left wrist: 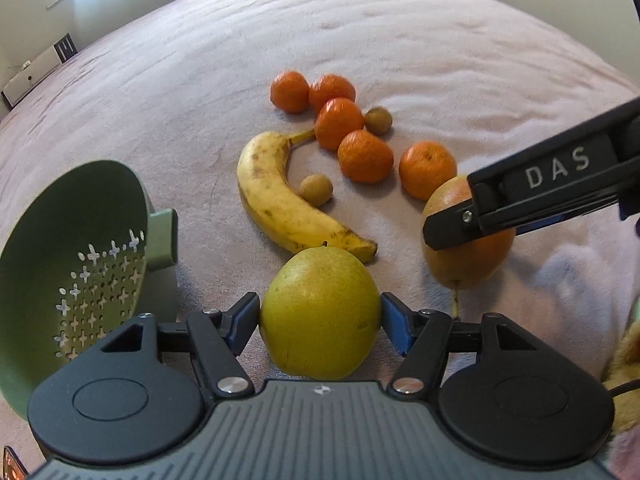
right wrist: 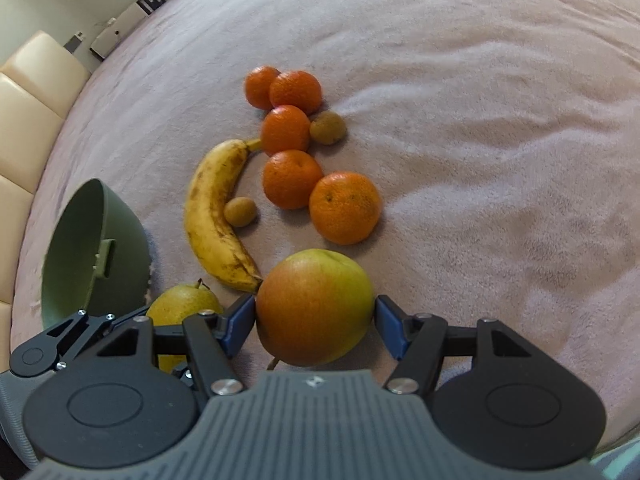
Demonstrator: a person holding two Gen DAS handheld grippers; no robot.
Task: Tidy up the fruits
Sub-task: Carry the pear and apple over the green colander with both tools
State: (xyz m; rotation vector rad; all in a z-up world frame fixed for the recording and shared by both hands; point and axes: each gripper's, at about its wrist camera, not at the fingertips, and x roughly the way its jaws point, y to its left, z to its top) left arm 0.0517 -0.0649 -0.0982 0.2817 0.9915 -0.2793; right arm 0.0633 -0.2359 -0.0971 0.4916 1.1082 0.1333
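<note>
My left gripper (left wrist: 320, 316) is shut on a yellow-green pear (left wrist: 320, 312), its blue pads touching both sides. My right gripper (right wrist: 316, 316) is shut on a red-green apple (right wrist: 314, 306); the apple also shows in the left wrist view (left wrist: 468, 256) under the right gripper's finger (left wrist: 452, 228). The pear also shows in the right wrist view (right wrist: 182, 308) behind the left gripper. A spotted banana (left wrist: 280, 200) lies on the pink blanket (left wrist: 440, 60). Several mandarins (left wrist: 364, 156) and two small kiwis (left wrist: 316, 189) lie beyond it.
A green colander bowl (left wrist: 72, 256) lies tilted on its side at the left, also in the right wrist view (right wrist: 92, 252). A cream padded headboard (right wrist: 24, 120) borders the left edge. A yellow plush thing (left wrist: 626, 368) sits at the right edge.
</note>
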